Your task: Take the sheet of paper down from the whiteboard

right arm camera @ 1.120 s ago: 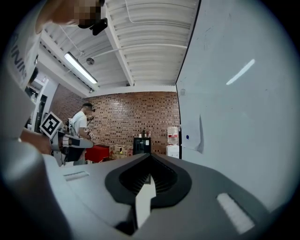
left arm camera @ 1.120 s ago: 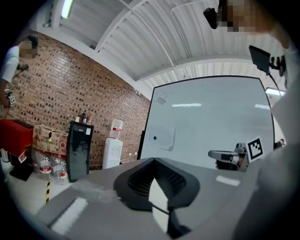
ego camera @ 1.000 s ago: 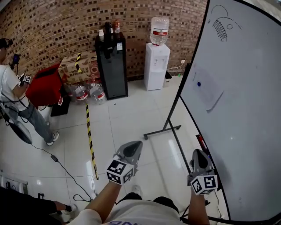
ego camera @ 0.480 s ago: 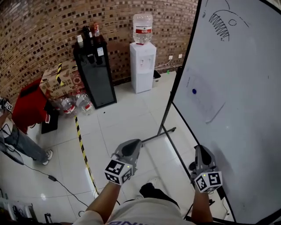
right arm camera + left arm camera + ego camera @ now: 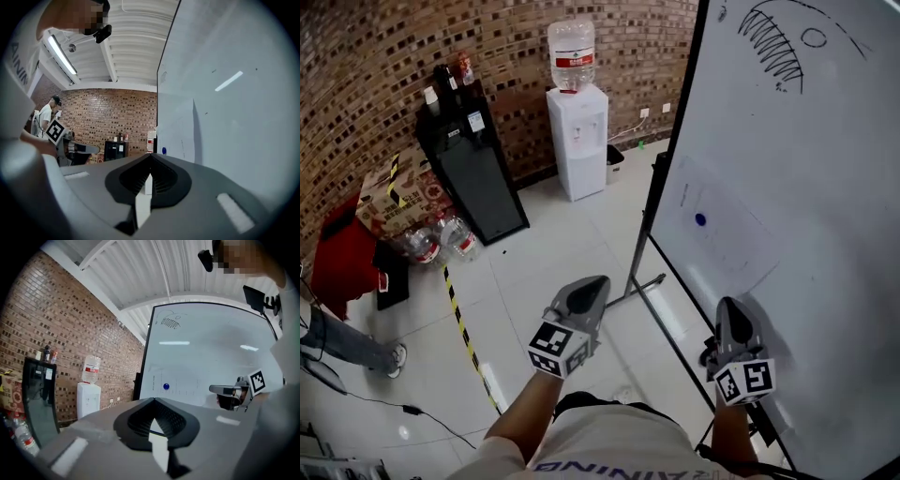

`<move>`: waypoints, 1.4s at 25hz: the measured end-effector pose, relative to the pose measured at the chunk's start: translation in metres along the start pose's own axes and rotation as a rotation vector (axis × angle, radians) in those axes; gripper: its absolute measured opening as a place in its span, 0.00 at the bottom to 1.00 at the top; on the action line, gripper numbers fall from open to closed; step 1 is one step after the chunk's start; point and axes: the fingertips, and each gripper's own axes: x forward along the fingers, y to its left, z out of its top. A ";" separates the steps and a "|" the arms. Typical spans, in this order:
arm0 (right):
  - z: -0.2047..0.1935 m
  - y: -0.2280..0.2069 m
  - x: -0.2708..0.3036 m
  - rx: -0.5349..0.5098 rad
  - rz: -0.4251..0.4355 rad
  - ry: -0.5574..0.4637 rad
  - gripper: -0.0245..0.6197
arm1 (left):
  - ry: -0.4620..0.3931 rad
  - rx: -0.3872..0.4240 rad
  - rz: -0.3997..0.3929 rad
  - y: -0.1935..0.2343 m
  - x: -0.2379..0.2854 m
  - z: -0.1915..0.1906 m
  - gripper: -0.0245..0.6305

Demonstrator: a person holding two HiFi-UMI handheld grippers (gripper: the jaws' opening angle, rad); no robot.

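You've stepped closer: the board (image 5: 825,216) looms bigger, and the paper (image 5: 727,242), pinned by a blue magnet (image 5: 700,219) near the board's left edge, now sits near the right gripper (image 5: 728,307). Both grippers are closed and empty, left gripper (image 5: 589,286) off the board. Grab likely next.

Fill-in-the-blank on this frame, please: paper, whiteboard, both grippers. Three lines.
1. The sheet of paper hangs on the whiteboard under a ____ magnet.
2. The left hand-held gripper and the right hand-held gripper both have their jaws ____, with nothing between them.
3. The water dispenser stands against the ____ wall.

Missing words: blue; shut; brick
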 end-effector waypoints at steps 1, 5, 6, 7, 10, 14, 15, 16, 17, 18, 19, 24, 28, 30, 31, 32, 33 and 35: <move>0.001 -0.003 0.003 0.001 -0.009 -0.001 0.05 | 0.002 0.002 -0.020 -0.001 0.011 0.002 0.04; -0.003 -0.013 0.009 -0.015 -0.052 0.017 0.05 | 0.007 0.014 -0.102 -0.003 0.056 0.009 0.04; -0.004 -0.016 0.009 -0.017 -0.070 0.022 0.05 | 0.004 0.020 -0.125 -0.003 0.067 0.011 0.04; -0.004 -0.018 0.010 -0.018 -0.092 0.027 0.05 | 0.008 0.027 -0.151 -0.004 0.077 0.013 0.04; -0.001 -0.022 0.010 -0.039 -0.185 0.035 0.05 | 0.041 0.039 -0.256 -0.008 0.105 0.015 0.04; 0.004 -0.028 0.006 -0.055 -0.340 0.041 0.05 | 0.051 0.090 -0.408 -0.019 0.143 0.022 0.04; 0.004 -0.029 0.006 -0.052 -0.372 0.041 0.05 | 0.039 0.112 -0.439 -0.022 0.152 0.026 0.04; 0.005 -0.029 0.005 -0.050 -0.403 0.041 0.05 | 0.029 0.129 -0.470 -0.025 0.160 0.029 0.04; 0.005 -0.029 0.004 -0.046 -0.434 0.037 0.05 | 0.026 0.142 -0.499 -0.028 0.167 0.031 0.04; 0.006 -0.029 0.003 -0.042 -0.465 0.032 0.05 | 0.027 0.152 -0.525 -0.031 0.174 0.033 0.04; 0.007 -0.029 0.001 -0.039 -0.494 0.029 0.05 | 0.030 0.163 -0.545 -0.033 0.180 0.034 0.04; 0.005 -0.034 -0.014 -0.023 -0.608 0.034 0.05 | 0.044 0.264 -0.574 -0.047 0.205 0.029 0.04; 0.002 -0.035 -0.027 -0.008 -0.659 0.042 0.05 | 0.036 0.319 -0.575 -0.062 0.216 0.022 0.09; 0.002 -0.037 -0.031 -0.002 -0.670 0.040 0.05 | 0.029 0.334 -0.567 -0.067 0.219 0.024 0.16; 0.002 -0.038 -0.032 -0.001 -0.671 0.040 0.05 | 0.025 0.341 -0.557 -0.067 0.220 0.025 0.18; 0.001 -0.039 -0.033 -0.001 -0.673 0.042 0.05 | 0.024 0.346 -0.547 -0.068 0.222 0.025 0.20; 0.001 -0.040 -0.034 0.000 -0.674 0.042 0.05 | 0.027 0.347 -0.538 -0.068 0.223 0.025 0.23; 0.002 -0.043 -0.034 0.002 -0.675 0.041 0.05 | 0.037 0.336 -0.520 -0.067 0.227 0.023 0.29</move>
